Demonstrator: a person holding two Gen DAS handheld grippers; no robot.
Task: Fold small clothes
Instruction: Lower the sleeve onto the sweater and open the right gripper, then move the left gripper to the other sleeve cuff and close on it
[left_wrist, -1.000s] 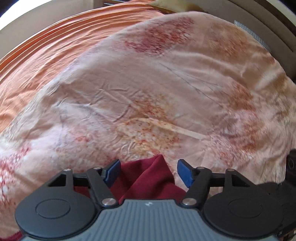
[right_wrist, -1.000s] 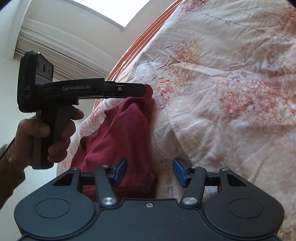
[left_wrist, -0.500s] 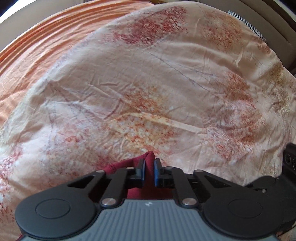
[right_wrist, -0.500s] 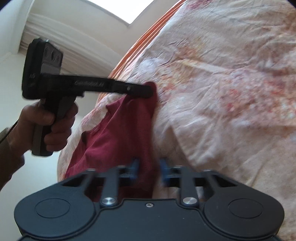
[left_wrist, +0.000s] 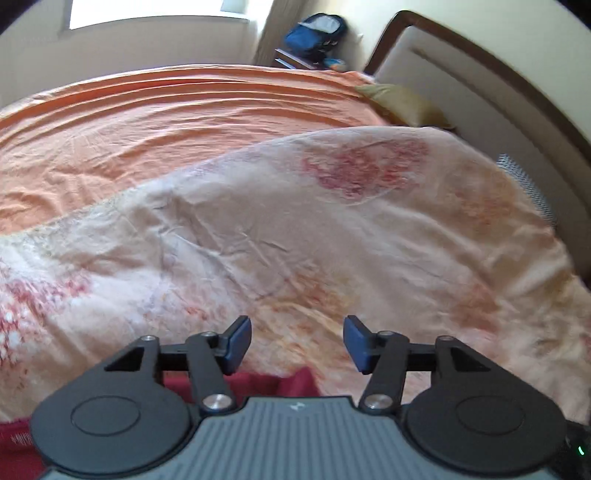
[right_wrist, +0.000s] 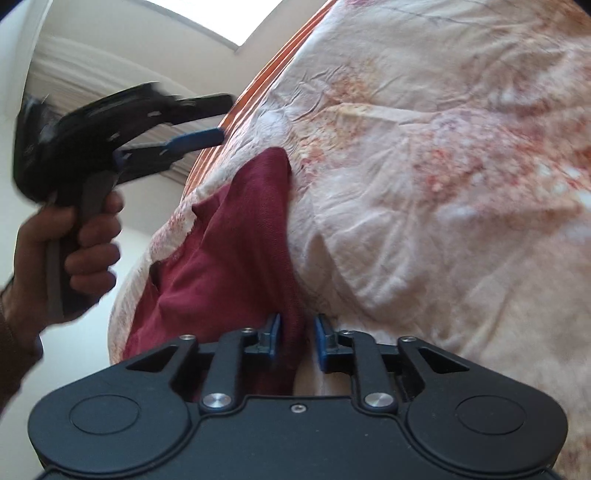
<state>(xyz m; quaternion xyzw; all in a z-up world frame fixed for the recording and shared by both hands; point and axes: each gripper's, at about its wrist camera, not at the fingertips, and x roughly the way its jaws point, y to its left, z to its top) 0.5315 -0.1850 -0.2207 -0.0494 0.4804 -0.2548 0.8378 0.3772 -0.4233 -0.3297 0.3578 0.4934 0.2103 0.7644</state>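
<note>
Left wrist view: the left gripper (left_wrist: 297, 341) hangs over the floral quilt (left_wrist: 332, 236), its jaws apart and just opened, nothing between them. The dark red garment (left_wrist: 258, 382) shows only as an edge below the fingers.

Right wrist view: the garment lies on the quilt, long axis running away from the camera, its far corner pointing up the bed. The right gripper (right_wrist: 297, 341) has jaws slightly apart, just opening, cloth between them, pads not pressing.

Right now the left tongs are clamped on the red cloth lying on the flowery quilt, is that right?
Not quite. The left tongs are open, not clamped: they have just been opening and nothing is between them, as the left wrist view shows. The red cloth does lie on the flowery quilt.
</note>
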